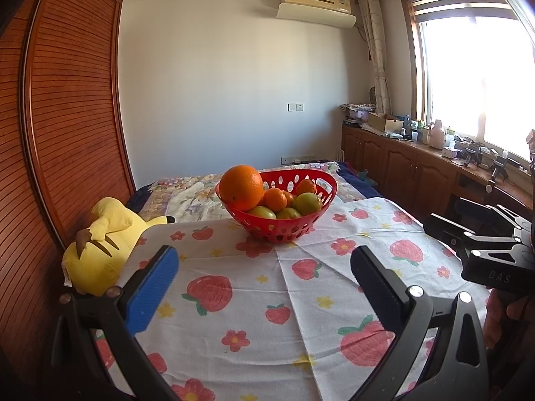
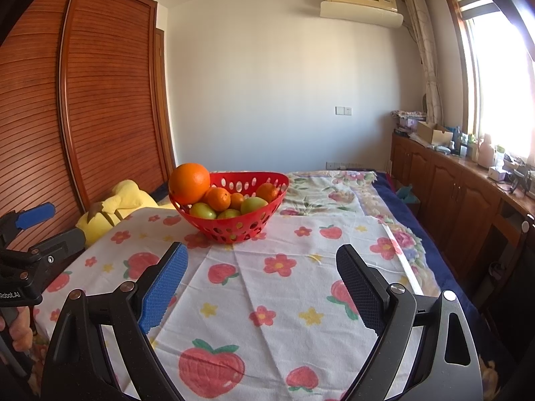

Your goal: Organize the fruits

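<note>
Fruit sits piled in the red basket (image 1: 277, 230) at the table's far middle, on the strawberry cloth (image 1: 234, 300), big orange (image 1: 241, 186) perched on its left rim. Left gripper (image 1: 264, 284) hovers near, jaws spread wide, holding nothing.

Right wrist view: right gripper (image 2: 260, 284) likewise released, basket (image 2: 230, 230) far and slightly left, yellow plush toy (image 2: 117, 207) at the far left edge.

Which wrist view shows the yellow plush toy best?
Left wrist: the yellow plush toy shows nearly whole beside the strawberry-print cloth. In the right wrist view the toy is smaller, partly hidden behind the cloth's edge.
</note>
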Demonstrator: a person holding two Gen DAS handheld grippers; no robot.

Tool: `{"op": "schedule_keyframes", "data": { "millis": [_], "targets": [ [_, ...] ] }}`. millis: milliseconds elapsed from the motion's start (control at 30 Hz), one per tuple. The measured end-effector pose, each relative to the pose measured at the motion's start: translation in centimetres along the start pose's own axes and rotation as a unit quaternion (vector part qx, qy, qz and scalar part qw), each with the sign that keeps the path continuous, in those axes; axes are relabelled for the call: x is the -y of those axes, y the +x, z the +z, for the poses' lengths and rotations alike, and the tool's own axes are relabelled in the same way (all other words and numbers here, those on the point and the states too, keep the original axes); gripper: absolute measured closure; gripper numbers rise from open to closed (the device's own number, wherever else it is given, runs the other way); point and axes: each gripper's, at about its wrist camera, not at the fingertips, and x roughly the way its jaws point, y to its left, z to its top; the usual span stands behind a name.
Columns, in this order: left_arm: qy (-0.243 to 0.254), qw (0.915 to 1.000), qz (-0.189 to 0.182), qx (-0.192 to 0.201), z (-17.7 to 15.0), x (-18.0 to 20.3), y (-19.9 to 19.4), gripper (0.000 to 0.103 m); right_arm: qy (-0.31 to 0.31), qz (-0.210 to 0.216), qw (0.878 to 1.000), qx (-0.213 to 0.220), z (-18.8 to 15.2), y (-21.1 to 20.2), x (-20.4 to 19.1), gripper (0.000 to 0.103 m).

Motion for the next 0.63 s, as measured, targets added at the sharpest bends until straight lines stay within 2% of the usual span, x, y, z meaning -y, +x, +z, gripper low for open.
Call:
{"op": "schedule_keyframes", "data": {
  "millis": [633],
  "targets": [
    [0.0,1.0,0.0,-0.002,-0.07,0.03,0.01,0.0,-0.001,-0.002,1.0,0.0,-0.06,0.03,-0.02,0.011]
  ]
}}
